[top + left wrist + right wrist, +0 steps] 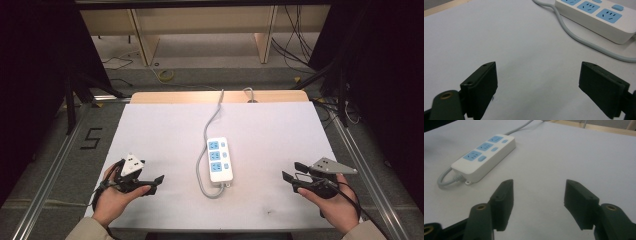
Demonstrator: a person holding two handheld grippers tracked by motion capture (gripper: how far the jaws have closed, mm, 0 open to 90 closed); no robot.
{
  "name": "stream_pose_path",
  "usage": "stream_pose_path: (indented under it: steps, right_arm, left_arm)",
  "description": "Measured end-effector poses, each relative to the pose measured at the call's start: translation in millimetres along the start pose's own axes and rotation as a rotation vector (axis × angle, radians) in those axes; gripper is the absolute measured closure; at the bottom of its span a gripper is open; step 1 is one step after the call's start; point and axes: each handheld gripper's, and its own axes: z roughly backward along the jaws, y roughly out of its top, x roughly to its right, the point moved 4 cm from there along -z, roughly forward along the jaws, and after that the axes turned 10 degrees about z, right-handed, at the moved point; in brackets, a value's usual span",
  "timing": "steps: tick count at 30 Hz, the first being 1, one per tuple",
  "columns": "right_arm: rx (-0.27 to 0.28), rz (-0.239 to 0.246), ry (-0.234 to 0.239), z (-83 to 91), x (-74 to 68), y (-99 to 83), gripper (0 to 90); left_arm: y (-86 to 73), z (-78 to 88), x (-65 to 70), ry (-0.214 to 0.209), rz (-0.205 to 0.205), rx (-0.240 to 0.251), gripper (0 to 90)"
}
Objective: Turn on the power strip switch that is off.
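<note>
the power strip (220, 159) lies mid-table on the white sheet (165, 130), long axis running near to far, its cord (210, 122) looping round the near end and trailing off the far edge. the left gripper (152, 183) sits near-left of it, jaws wide and empty, aimed right toward the strip's near end. the right gripper (292, 172) sits near-right, also wide and empty, aimed left. both stand well apart from it; left looks slightly nearer.

The white table top (270, 135) is bright and evenly lit, with only soft, faint shadows. Both side edges of the high view are very dark. In both gripper views the near black jaws look a bit blurry.
</note>
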Motion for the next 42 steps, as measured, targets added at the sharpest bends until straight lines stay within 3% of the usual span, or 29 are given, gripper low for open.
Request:
stream_pose_path:
  steps: [4,13,18,42]
  right_arm:
    - [-0.003,0.026,-0.003,0.7,-3.7,1.7,54.1]
    - [0.009,0.021,-0.008,1.6,-3.0,5.6,78.6]
    - [0.007,0.045,-0.016,1.2,-3.3,8.5,89.9]
    - [-0.006,0.068,0.016,-14.6,-11.8,23.2,90.0]
  left_arm:
    - [0.1,0.0,-0.1,0.002,-0.003,0.002,15.0]
    - [1.1,-1.7,1.6,-0.001,-0.007,0.003,15.4]
    - [1.4,-2.2,1.0,0.002,-0.007,0.005,15.4]
    - [1.9,-2.8,1.4,0.006,-0.014,0.005,15.5]
